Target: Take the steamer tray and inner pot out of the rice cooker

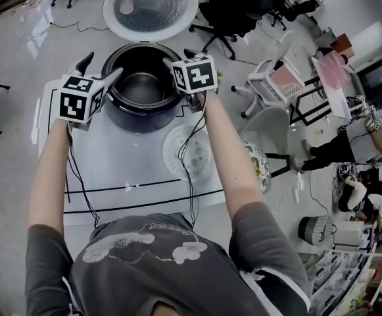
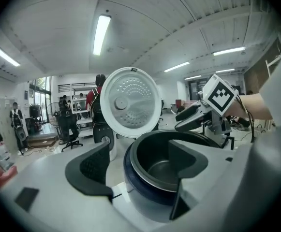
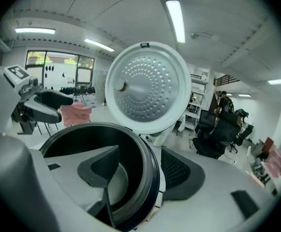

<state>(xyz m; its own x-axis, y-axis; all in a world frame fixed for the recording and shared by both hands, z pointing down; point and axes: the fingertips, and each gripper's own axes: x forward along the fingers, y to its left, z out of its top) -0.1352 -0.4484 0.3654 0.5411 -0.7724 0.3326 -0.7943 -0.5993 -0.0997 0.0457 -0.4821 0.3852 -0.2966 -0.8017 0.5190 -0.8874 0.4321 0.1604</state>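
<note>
The dark blue rice cooker (image 1: 138,118) stands on the white table (image 1: 131,170) with its lid (image 1: 150,8) swung up and back. The metal inner pot (image 1: 141,87) sits inside it. A white perforated steamer tray (image 1: 187,151) lies flat on the table, front right of the cooker. My left gripper (image 1: 104,66) is open and straddles the pot's left rim, with one finger (image 2: 186,158) inside and the other finger (image 2: 89,170) outside. My right gripper (image 1: 177,56) is open astride the right rim (image 3: 149,178), one finger (image 3: 99,168) inside the pot.
Black cables run from both grippers across the table toward me. A patterned round object (image 1: 260,166) sits at the table's right edge. Office chairs (image 1: 227,15), a white cart (image 1: 279,84) and people stand around on the floor beyond.
</note>
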